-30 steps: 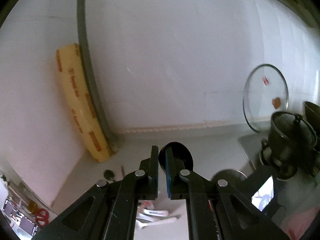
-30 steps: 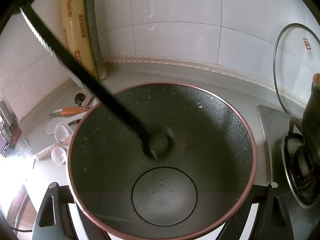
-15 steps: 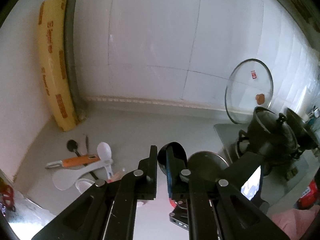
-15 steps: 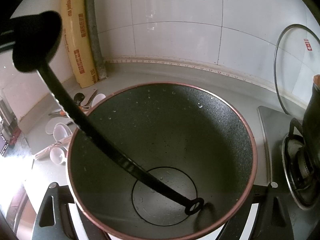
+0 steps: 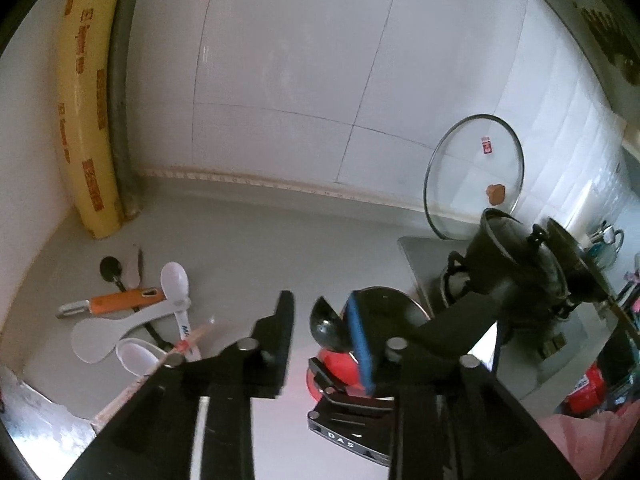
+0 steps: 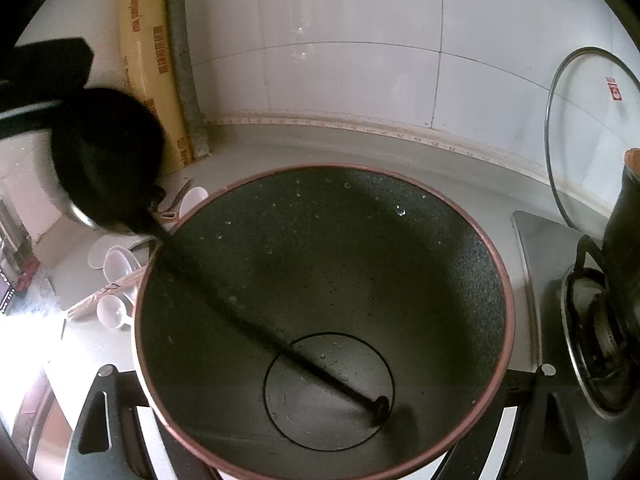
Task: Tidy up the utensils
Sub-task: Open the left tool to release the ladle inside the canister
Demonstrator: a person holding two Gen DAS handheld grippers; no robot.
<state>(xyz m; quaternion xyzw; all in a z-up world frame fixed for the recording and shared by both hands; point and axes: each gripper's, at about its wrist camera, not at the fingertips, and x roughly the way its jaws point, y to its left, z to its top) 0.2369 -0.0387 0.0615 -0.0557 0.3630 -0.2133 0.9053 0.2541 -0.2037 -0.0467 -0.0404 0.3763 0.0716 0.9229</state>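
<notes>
A black ladle [image 6: 108,160] leans in the dark pan [image 6: 508,304], with its handle end [image 6: 380,404] on the pan's flat bottom and its bowl up over the left rim. My left gripper [image 5: 320,304] is opening. The ladle's bowl [image 5: 326,328] is still between the fingers, close to the blue pad [image 5: 360,344], and the other finger [image 5: 280,320] stands clear of it. My right gripper [image 6: 324,376] is shut on the pan, one finger on each side of the rim nearest me. The pan [image 5: 392,308] shows just beyond the left gripper.
Several loose utensils lie at the left on the grey counter [image 5: 260,248]: white spoons [image 5: 176,280], an orange-handled peeler [image 5: 120,302], a white paddle [image 5: 96,340]. A yellow roll [image 5: 84,120] stands in the corner. At the right are a glass lid [image 5: 472,176] and a stove with a black pot [image 5: 504,256].
The left gripper tipped downward and its jaws parted from the ladle's bowl. The ladle's handle end slid down to the pan's bottom. The right gripper and pan stayed still.
</notes>
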